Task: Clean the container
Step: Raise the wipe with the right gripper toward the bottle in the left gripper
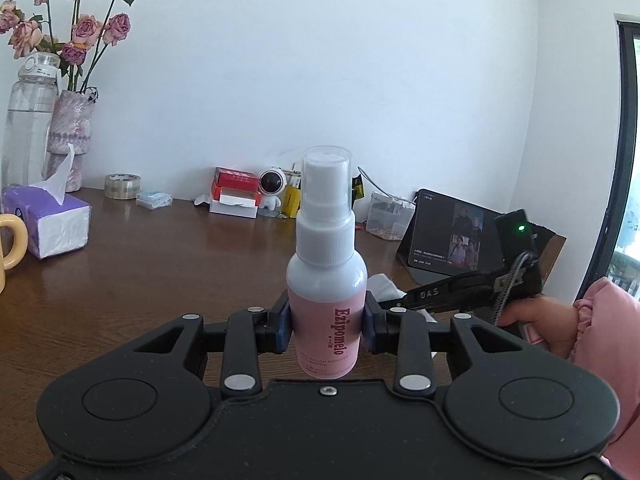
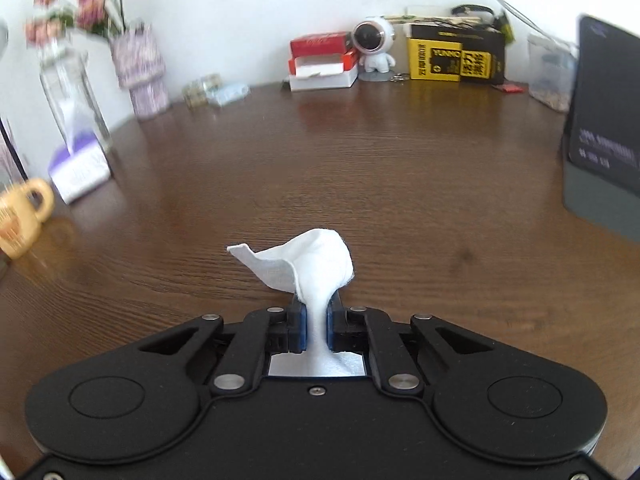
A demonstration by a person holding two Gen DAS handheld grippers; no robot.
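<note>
My left gripper (image 1: 327, 326) is shut on a small spray bottle (image 1: 326, 264) with a white cap and pink "Ezipomelo" label, held upright above the brown wooden table (image 1: 160, 280). My right gripper (image 2: 316, 326) is shut on a white cloth (image 2: 308, 268), which puffs up above the fingers over the table (image 2: 360, 180). In the left wrist view the right gripper body (image 1: 480, 284) shows just right of the bottle, held by a hand in a pink sleeve, with a bit of the white cloth (image 1: 384, 286) behind the bottle.
A purple tissue box (image 1: 52, 224), yellow mug (image 1: 12, 244), clear water bottle (image 1: 28, 120) and vase of dried roses (image 1: 72, 136) stand at the left. Tape, red boxes (image 1: 236, 192), an astronaut figure (image 1: 272, 184), a yellow-black box (image 2: 456, 58) and a tablet (image 1: 452, 240) line the back and right.
</note>
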